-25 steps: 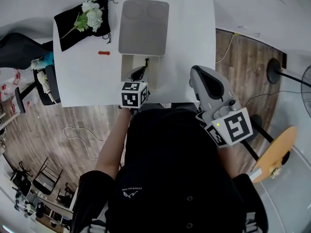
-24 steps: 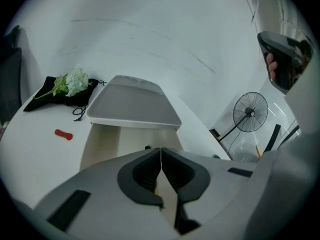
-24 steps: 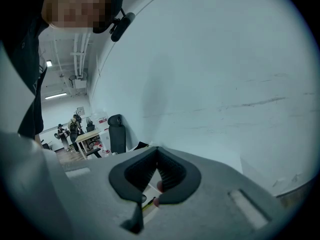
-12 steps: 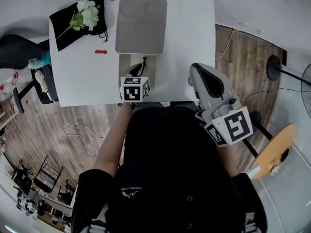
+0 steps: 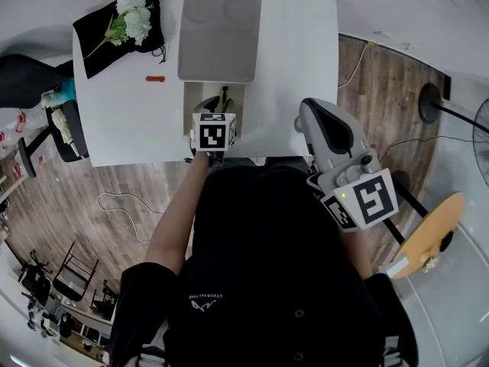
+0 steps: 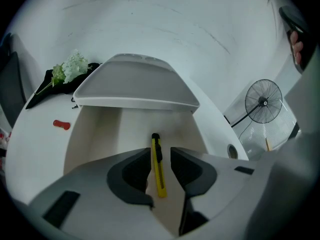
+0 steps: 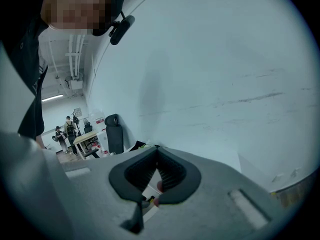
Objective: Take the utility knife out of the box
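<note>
My left gripper (image 6: 160,151) points steeply down into the open white box (image 6: 90,129), and its dark padded jaws are opening. The slim yellow utility knife with a black slider (image 6: 158,170) shows in the gap between them, with neither pad pressing on it. The knife lies flat on the box floor, just ahead of and below the jaw tips. Its long axis runs straight away from the gripper, in line with the gap, so the jaws would close across its narrow width. The box's grey-white lid (image 6: 135,86) stands raised at the far end, clear of the path. My right gripper (image 7: 157,150) hangs well apart, past the right edge of the white tabletop (image 5: 130,121), with its jaws together on nothing. The left gripper is far the nearer of the two to the knife. Compared with a second ago in the head view, the left gripper has moved from the near rim down into the box and tipped more steeply. The right gripper has kept its place.
</note>
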The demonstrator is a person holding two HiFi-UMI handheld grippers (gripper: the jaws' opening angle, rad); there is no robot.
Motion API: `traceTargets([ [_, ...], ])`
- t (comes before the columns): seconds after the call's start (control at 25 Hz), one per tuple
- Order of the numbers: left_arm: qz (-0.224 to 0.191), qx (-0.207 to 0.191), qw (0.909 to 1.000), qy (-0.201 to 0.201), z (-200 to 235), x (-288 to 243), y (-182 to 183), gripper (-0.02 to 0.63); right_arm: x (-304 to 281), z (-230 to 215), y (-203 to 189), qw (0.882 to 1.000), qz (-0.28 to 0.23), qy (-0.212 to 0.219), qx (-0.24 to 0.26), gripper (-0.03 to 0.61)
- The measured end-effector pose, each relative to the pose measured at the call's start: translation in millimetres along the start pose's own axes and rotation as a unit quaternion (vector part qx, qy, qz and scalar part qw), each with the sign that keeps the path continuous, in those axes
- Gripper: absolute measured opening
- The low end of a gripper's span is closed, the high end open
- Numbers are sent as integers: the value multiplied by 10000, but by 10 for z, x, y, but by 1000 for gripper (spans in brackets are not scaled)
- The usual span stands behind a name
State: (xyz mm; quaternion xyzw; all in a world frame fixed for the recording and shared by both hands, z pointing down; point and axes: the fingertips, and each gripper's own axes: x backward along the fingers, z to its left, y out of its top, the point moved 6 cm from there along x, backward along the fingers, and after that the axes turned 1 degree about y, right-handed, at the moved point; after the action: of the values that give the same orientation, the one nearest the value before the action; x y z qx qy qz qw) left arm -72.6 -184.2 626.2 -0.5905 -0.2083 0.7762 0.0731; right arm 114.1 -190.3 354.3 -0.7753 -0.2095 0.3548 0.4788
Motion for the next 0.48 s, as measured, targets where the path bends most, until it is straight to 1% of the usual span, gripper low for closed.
traceTargets([
  [0.16,115,-6,9998,143,8,-52,1,120,28,-23,1,10000,-11,-68,-26,5],
  [0.28,193,-72,9995,228,1,-90,11,105,48,-44,4,9999,-16,-110,-46,5],
  [0.48,140,-99,9992,357,8,-94,29,88,76,-38,-18,9999,-36,-153,-69,5],
])
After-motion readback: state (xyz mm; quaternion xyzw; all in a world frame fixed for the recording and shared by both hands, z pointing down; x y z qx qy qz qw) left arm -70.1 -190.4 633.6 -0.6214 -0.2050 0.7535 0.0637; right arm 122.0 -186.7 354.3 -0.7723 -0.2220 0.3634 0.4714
